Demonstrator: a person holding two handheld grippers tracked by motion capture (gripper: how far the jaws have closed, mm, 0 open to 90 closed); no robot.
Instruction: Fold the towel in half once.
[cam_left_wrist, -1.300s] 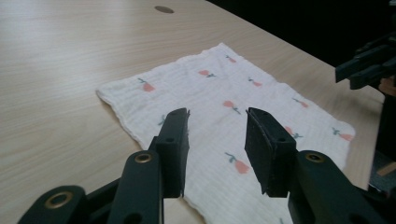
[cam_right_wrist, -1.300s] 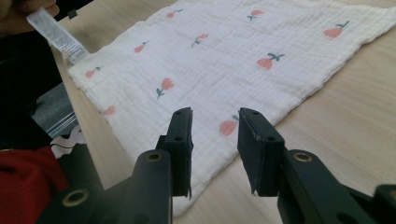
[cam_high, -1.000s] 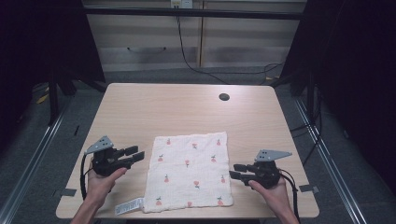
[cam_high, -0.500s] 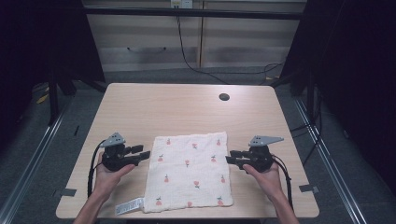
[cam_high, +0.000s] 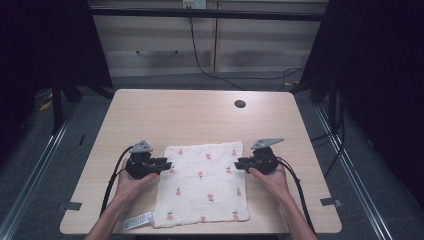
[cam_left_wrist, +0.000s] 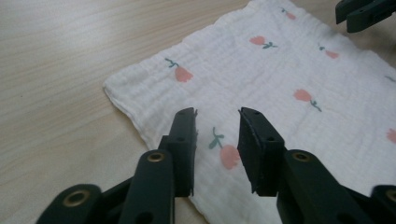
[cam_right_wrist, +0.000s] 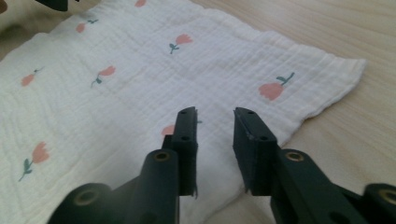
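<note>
Both grippers, left (cam_high: 167, 163) and right (cam_high: 238, 163), now farther up the cloth's (cam_high: 202, 187) side edges, jaws narrowly parted, seemingly just above it.

Cloth (cam_high: 202, 185) flat on the table (cam_high: 175, 115), lower centre of frame. Left gripper (cam_high: 164, 164) at its upper-left edge, right gripper (cam_high: 241, 163) at its upper-right edge. Label (cam_high: 136, 221) lower left, beside the cloth's corner.

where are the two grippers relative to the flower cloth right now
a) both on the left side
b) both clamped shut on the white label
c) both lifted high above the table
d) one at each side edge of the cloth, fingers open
d: the left gripper sits at the cloth's left edge and the right gripper at its right edge, each with a gap between its fingers over the fabric.
</note>
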